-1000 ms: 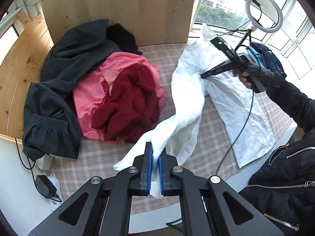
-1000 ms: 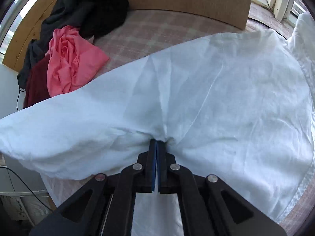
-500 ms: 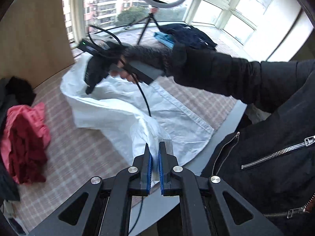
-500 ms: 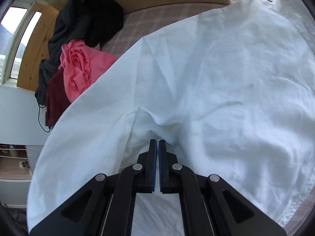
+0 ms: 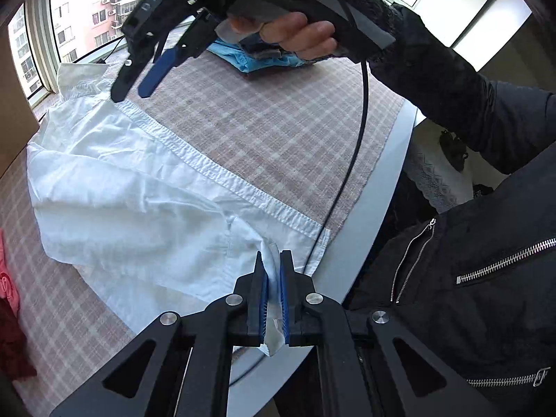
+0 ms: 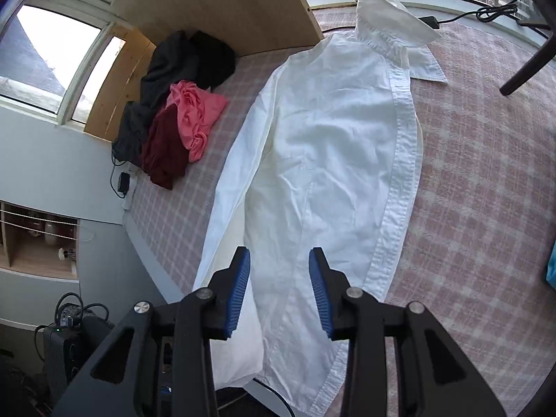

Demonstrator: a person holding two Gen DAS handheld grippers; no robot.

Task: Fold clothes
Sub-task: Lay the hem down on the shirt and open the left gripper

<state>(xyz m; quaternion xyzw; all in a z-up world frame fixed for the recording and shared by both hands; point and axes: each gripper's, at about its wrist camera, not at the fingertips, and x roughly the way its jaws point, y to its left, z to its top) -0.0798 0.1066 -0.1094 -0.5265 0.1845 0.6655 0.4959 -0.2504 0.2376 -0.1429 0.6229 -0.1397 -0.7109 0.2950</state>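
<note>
A white button-up shirt (image 6: 330, 160) lies lengthwise on the pink checked table cover (image 6: 486, 191), collar at the far end, one half folded over along the placket. My left gripper (image 5: 272, 267) is shut on a white cuff of the shirt (image 5: 139, 191) near the table's front edge. The right gripper (image 6: 279, 260) hangs above the shirt's lower part with its jaws opening and nothing between them. In the left wrist view the right gripper (image 5: 133, 92) shows at the top, held by a gloved hand (image 5: 305, 31), its blue pads apart above the collar area.
A pile of black, pink and dark red clothes (image 6: 180, 104) sits at the far left by a wooden panel (image 6: 215, 3). Blue garments (image 5: 257, 59) lie at the far side. A black cable (image 5: 354, 160) hangs across the table edge (image 5: 375, 201). The person's black jacket (image 5: 469, 295) is close.
My right gripper let go of the white shirt, rose and opened. The left gripper carried the cuff across toward the near table edge. The shirt now lies flatter and folded.
</note>
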